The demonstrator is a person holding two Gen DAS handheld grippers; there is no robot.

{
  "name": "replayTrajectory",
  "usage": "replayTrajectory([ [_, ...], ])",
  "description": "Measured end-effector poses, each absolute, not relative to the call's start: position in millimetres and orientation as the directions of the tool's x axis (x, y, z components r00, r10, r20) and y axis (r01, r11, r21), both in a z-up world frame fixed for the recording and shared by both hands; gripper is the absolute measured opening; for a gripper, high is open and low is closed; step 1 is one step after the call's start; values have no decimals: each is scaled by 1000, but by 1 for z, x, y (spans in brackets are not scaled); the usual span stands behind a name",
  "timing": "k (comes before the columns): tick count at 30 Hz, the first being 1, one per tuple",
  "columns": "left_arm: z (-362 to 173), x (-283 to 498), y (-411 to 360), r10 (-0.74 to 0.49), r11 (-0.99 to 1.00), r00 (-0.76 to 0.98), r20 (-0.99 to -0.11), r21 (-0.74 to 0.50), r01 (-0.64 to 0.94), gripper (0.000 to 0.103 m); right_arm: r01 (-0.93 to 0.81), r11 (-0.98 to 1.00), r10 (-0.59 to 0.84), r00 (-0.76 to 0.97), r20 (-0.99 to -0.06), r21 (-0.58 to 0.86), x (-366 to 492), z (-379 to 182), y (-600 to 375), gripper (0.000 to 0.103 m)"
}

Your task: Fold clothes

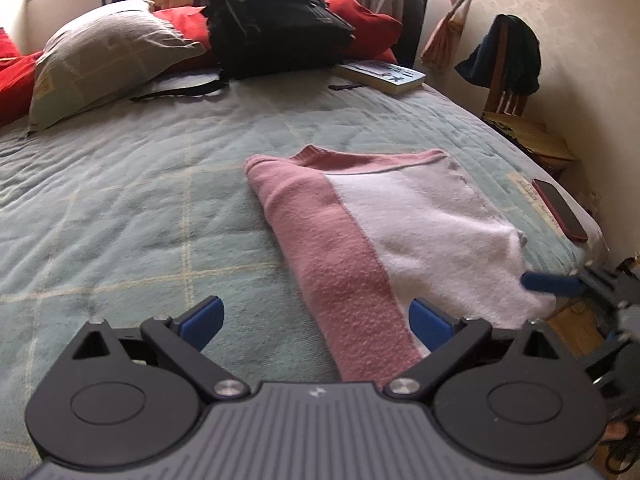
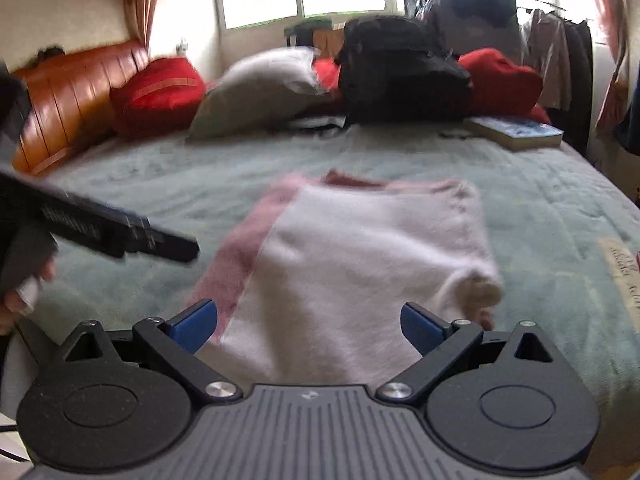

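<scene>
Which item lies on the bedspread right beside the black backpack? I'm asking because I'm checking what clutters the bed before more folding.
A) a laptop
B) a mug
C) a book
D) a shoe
C: a book lies flat on the bedspread just beside the black backpack.

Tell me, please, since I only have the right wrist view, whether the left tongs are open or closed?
Observer: The left tongs are open and empty, pointing at the pink band of the folded sweater.
Operator: Thank you. Is anything lying near the bed's right edge?
Observer: Yes, a red phone lies on the bedspread by that edge, apart from the sweater.
Operator: And what stands beyond that edge?
Observer: A wooden chair with a dark garment draped over its back.
</scene>
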State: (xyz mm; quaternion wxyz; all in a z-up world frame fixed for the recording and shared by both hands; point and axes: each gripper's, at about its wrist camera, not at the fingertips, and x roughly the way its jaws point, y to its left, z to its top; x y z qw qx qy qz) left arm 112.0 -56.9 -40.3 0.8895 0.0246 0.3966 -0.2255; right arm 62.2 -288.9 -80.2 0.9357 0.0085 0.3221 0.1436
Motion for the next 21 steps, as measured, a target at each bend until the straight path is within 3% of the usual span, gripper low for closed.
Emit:
replayTrajectory([
  [6,-40,111,-48,-379,901,589,-714,-139,411,99,-258,952,301,667,-682,167,59,-96,-281,100],
  [12,-34,111,-43,-376,907,613,-695,-141,396,99,-367,897,438,671,-598,245,62,-73,-261,100],
  [21,-28,110,-23,-355,924,638,-683,-152,351,99,-470,795,598,501,-626,383,73,-91,-224,100],
])
